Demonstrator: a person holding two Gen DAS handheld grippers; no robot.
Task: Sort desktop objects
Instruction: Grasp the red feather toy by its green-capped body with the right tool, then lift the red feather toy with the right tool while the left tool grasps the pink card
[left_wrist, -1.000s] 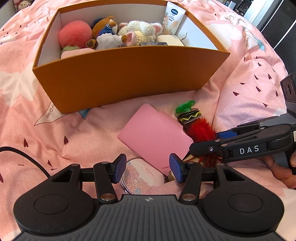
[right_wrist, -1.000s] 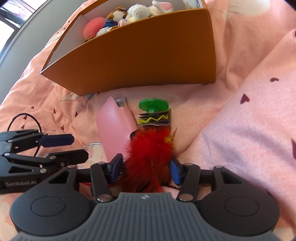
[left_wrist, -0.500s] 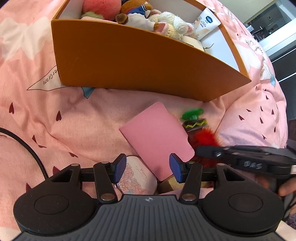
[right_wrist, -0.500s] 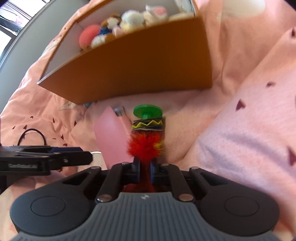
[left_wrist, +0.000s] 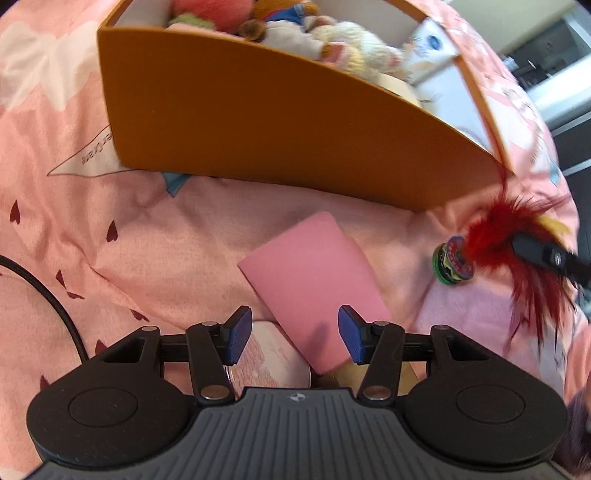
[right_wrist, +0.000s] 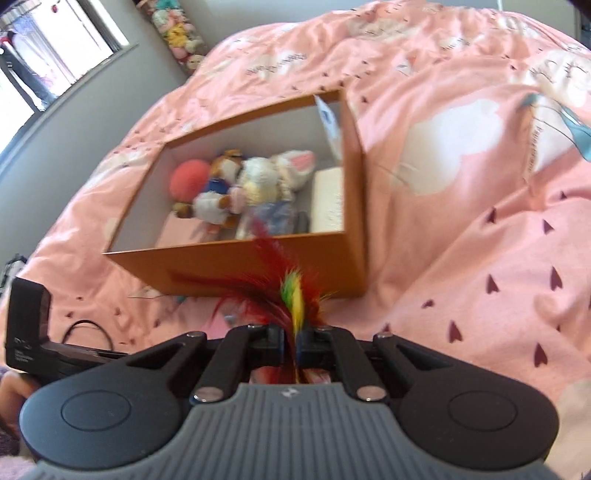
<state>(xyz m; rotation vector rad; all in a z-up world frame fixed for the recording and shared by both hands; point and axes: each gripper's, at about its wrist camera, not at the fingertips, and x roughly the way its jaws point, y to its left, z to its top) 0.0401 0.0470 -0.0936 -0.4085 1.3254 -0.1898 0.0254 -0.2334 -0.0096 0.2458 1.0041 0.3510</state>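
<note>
Black cable (left_wrist: 44, 291) curls over the pink patterned bedspread (left_wrist: 122, 258) at far left, well apart from the rest. Left gripper (left_wrist: 293, 334) hangs jaws apart, nothing between them, over the near edge of a flat pink card (left_wrist: 314, 280); a round floral tin (left_wrist: 273, 363) lies just beneath, partly under that card. Open bedding runs between card and the orange cardboard box (left_wrist: 280, 136), whose near wall stands upright, plush toys (right_wrist: 240, 188) crowded inside at its left and middle. Right gripper (right_wrist: 291, 345) is clamped on the red feather shuttlecock (left_wrist: 491, 240), lifted clear of the bedspread just off the box's right corner, green-rimmed base turned leftward.
</note>
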